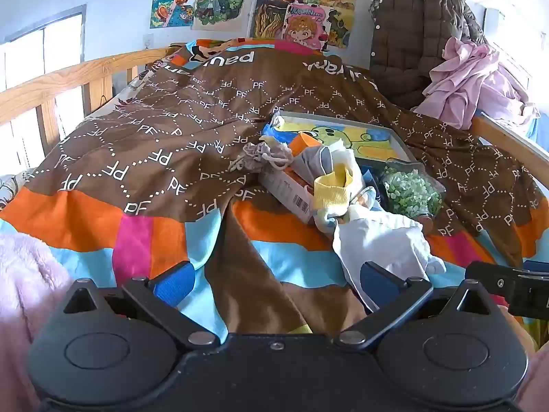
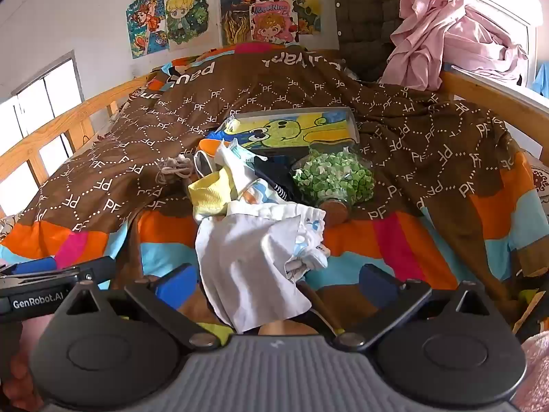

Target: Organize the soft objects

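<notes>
A heap of small garments [image 2: 254, 240] lay on the bedspread [image 2: 103, 178] near the foot of the bed. Behind the heap sat a flat tray [image 2: 295, 127], and to the heap's right, just beside it, a jar [image 2: 333, 178]. A drawstring pouch [image 1: 264, 158] lay left of the heap. Beyond the bed's far right corner hung a quilted jacket [image 1: 411, 41], with crumpled cloth [image 2: 453, 41] to its right.

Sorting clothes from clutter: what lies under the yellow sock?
Under the yellow sock are a barcoded box and patterned cloth; anything deeper is covered by the pile.
</notes>
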`<state>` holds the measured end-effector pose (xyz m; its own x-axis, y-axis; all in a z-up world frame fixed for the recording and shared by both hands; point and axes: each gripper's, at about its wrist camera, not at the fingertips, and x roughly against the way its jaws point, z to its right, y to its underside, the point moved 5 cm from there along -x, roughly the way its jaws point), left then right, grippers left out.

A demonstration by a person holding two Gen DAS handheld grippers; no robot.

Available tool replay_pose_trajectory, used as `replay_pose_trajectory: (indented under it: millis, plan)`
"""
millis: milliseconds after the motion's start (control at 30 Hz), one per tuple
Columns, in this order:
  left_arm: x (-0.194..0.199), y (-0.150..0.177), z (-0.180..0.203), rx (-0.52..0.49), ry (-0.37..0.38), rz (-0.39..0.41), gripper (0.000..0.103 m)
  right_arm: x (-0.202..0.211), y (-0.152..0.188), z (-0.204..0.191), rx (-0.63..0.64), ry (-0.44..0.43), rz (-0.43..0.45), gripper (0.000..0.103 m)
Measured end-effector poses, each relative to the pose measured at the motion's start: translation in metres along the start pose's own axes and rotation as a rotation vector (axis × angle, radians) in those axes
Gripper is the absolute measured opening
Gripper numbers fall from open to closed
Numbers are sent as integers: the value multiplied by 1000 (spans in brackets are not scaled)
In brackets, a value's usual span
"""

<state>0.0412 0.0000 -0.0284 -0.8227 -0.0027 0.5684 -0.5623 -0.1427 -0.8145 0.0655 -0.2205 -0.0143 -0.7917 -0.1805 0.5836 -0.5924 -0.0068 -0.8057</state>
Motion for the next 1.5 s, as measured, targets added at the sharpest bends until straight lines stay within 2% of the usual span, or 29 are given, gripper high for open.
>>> replay_pose_trajectory:
  millis: [1500]
  plan:
    - [1,1,2,0,12,-1,102,0,1,0,0,-1,-3,103]
